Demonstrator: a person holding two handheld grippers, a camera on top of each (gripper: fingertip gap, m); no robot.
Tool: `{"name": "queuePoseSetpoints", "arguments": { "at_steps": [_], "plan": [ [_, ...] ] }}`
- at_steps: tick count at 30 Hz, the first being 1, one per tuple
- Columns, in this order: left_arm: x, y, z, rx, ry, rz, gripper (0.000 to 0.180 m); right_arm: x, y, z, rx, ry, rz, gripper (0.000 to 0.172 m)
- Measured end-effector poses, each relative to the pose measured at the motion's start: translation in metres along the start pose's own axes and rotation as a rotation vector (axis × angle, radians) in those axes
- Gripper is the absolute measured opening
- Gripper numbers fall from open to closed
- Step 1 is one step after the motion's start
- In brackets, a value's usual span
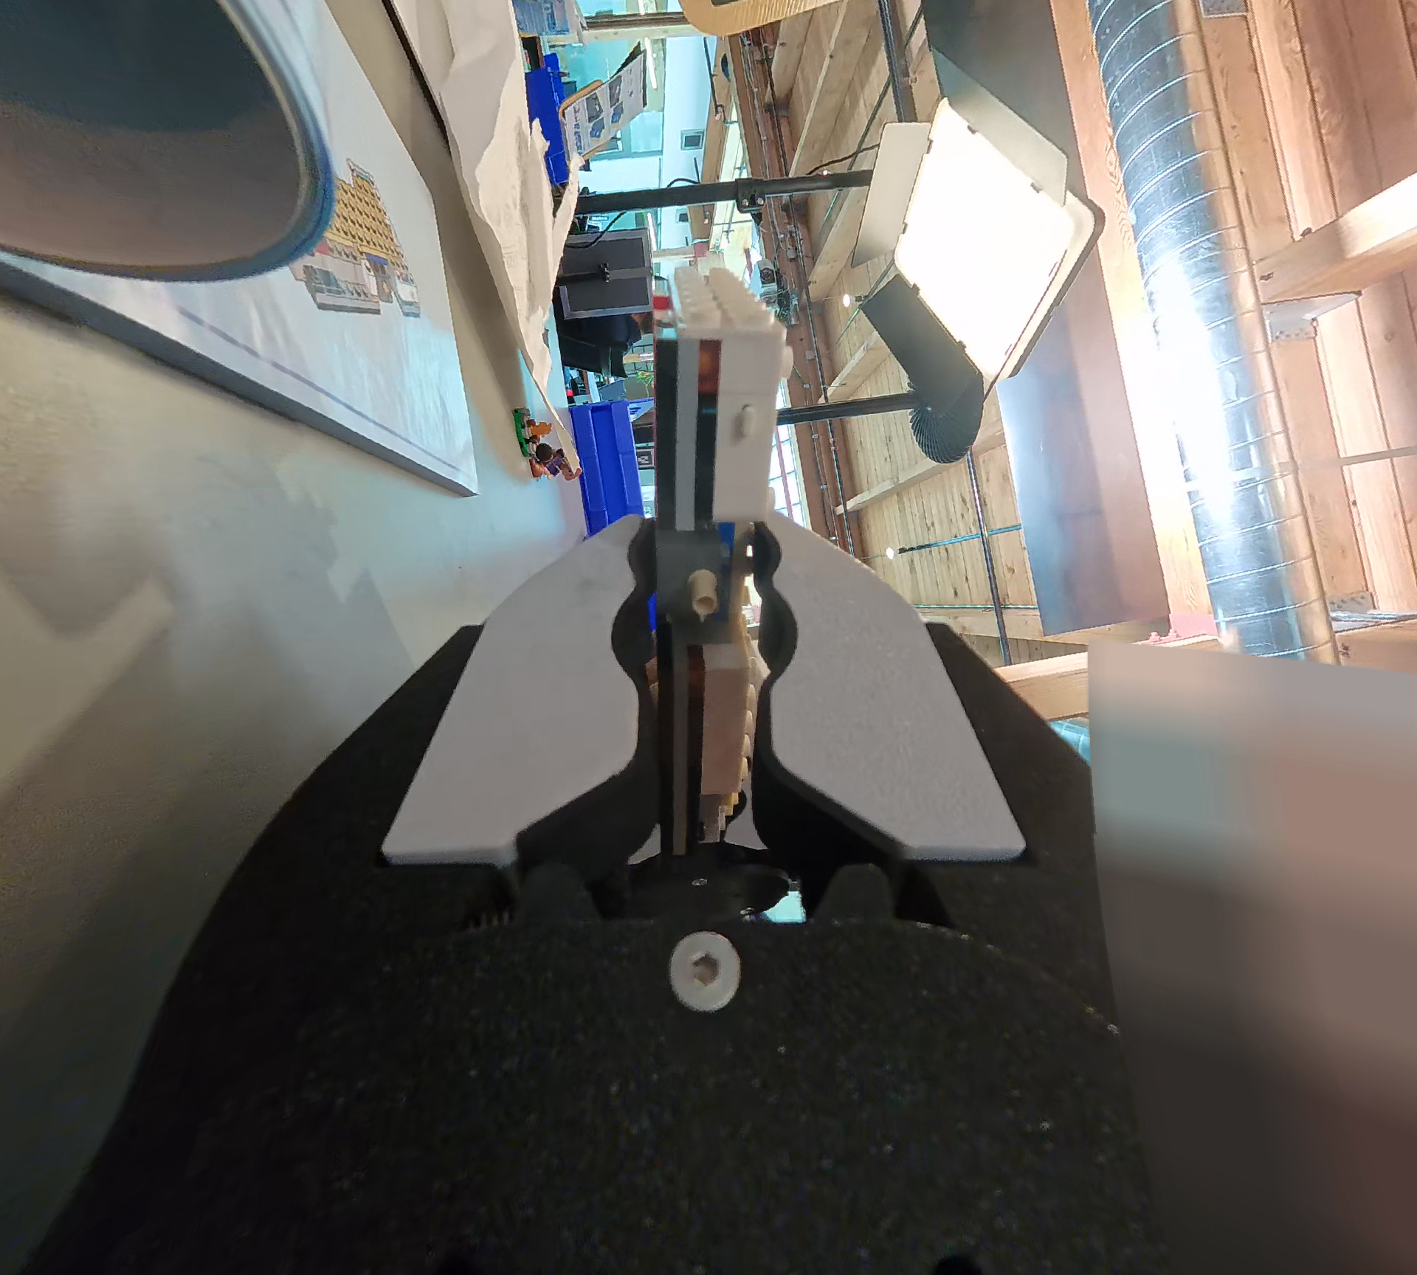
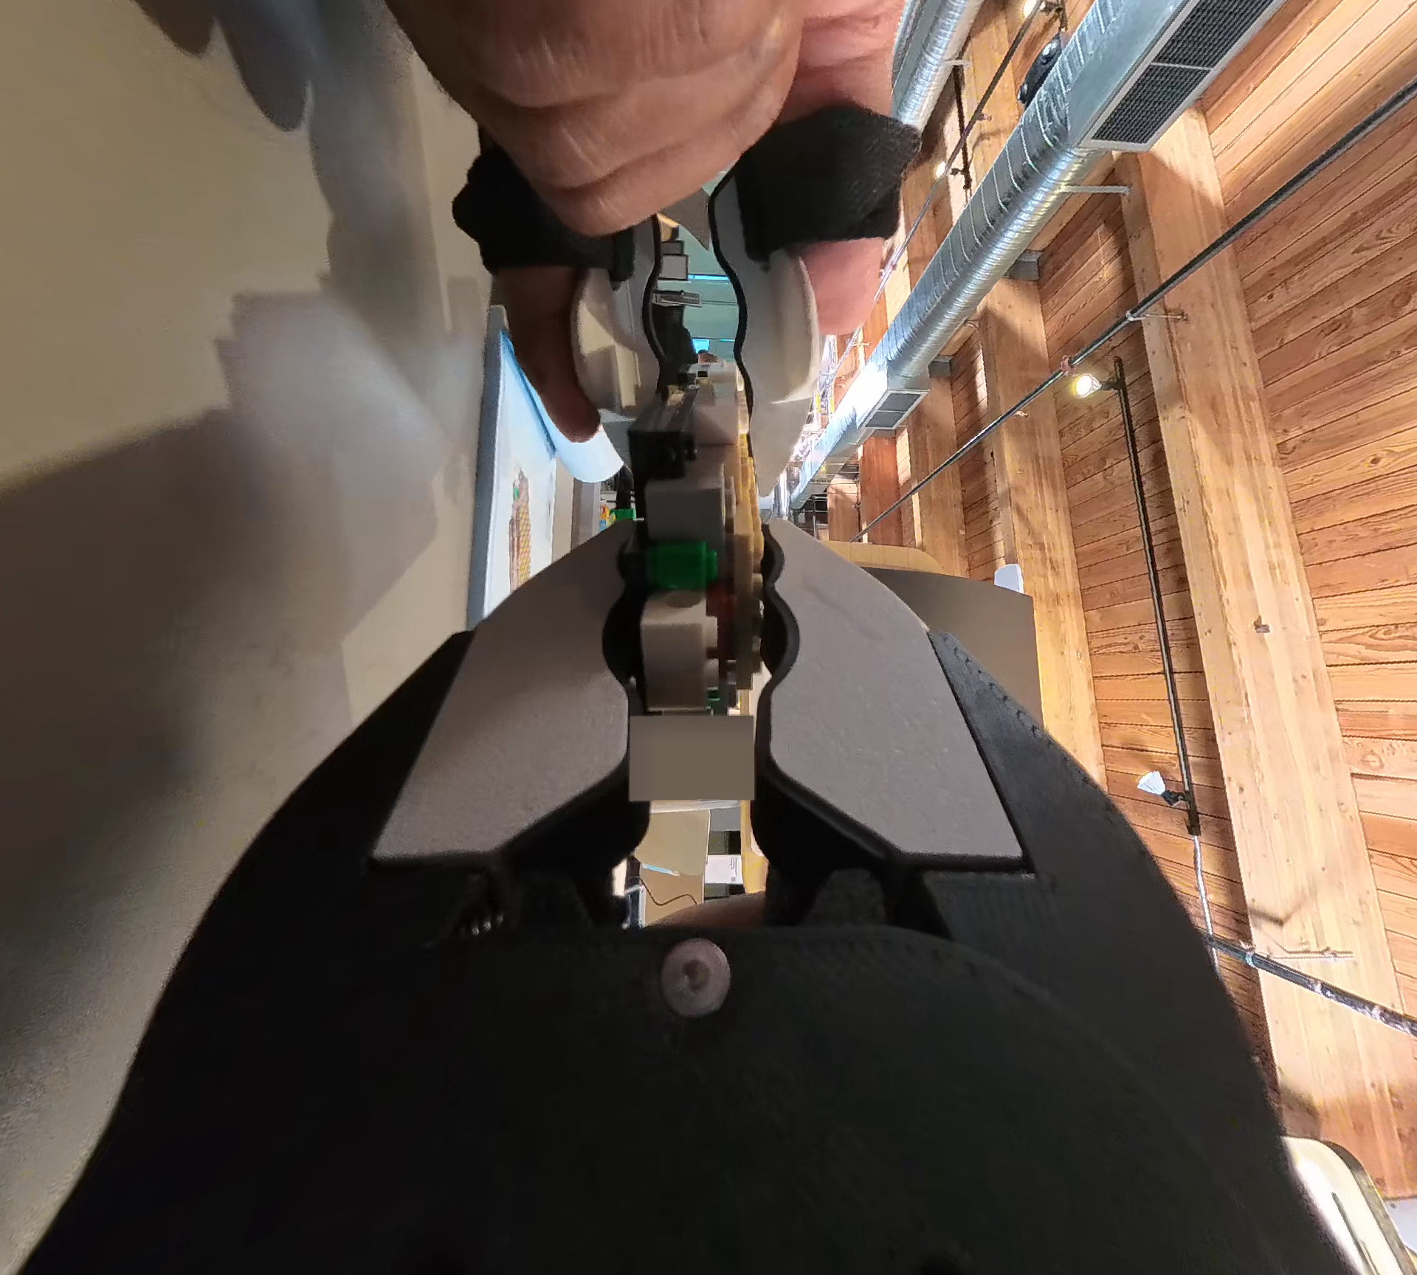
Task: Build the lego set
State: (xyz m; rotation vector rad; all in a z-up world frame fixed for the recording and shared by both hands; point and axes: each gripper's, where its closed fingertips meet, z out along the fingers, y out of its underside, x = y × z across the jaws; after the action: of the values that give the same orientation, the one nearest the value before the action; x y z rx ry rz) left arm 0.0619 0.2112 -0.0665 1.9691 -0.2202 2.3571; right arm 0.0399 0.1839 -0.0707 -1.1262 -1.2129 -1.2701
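Plastic brick assembly [image 1: 717, 410] sat clamped between both sets of jaws: left gripper [image 1: 704, 575] at 1 end, right gripper [image 2: 694, 567] at the other. Any twist between the 2 could have snapped it apart.

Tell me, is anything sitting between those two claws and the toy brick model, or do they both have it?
Nothing visible stands between. The left gripper is clamped on the brick model, and the right gripper closes on its other end, green brick between its fingers. The instruction booklet lies off to the side.
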Motion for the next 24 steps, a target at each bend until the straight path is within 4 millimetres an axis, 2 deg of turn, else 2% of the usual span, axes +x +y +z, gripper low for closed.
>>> {"name": "queuePoseSetpoints", "arguments": {
  "at_steps": [16, 24],
  "plan": [
    [-0.0046, 0.0016, 0.0011, -0.005, -0.003, -0.018, 0.023, -0.0012, 0.0005, -0.0005, -0.019, -0.047, -0.016, 0.026],
    [0.0050, 0.0026, 0.0037, -0.046, 0.015, 0.043, 0.024, 0.0077, 0.0017, -0.0006, -0.033, 0.010, -0.002, 0.026]
  ]
}}
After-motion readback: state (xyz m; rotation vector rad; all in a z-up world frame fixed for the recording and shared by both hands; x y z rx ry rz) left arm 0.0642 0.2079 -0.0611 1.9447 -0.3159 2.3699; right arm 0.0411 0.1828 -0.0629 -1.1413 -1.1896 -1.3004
